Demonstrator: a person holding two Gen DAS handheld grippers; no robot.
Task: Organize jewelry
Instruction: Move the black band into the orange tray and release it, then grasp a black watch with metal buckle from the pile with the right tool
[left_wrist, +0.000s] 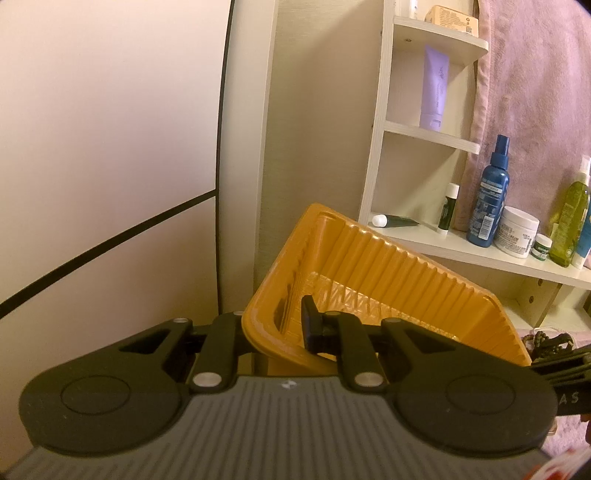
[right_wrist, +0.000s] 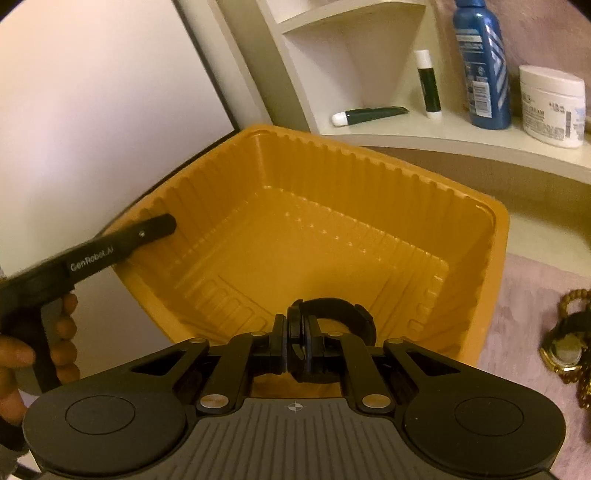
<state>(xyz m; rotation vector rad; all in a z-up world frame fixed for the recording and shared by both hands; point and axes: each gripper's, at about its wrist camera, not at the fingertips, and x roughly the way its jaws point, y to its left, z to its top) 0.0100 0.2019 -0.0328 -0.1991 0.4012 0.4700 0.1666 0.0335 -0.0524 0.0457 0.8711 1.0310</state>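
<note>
Pink cloth (right_wrist: 524, 332) covers the desk below white shelves (right_wrist: 369, 122). Left hand-held gripper (right_wrist: 162, 227) clamps the orange tray's (right_wrist: 332, 229) rim; right hand-held gripper (right_wrist: 297, 345), over the tray, pinches a black band (right_wrist: 343, 306). Gold watch (right_wrist: 561, 350) lies right.

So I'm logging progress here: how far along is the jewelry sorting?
Nothing lies in the orange tray yet. The left gripper grips its rim, tilting it; the right gripper holds a black band over it. The gold watch and beads wait on the cloth.
</note>
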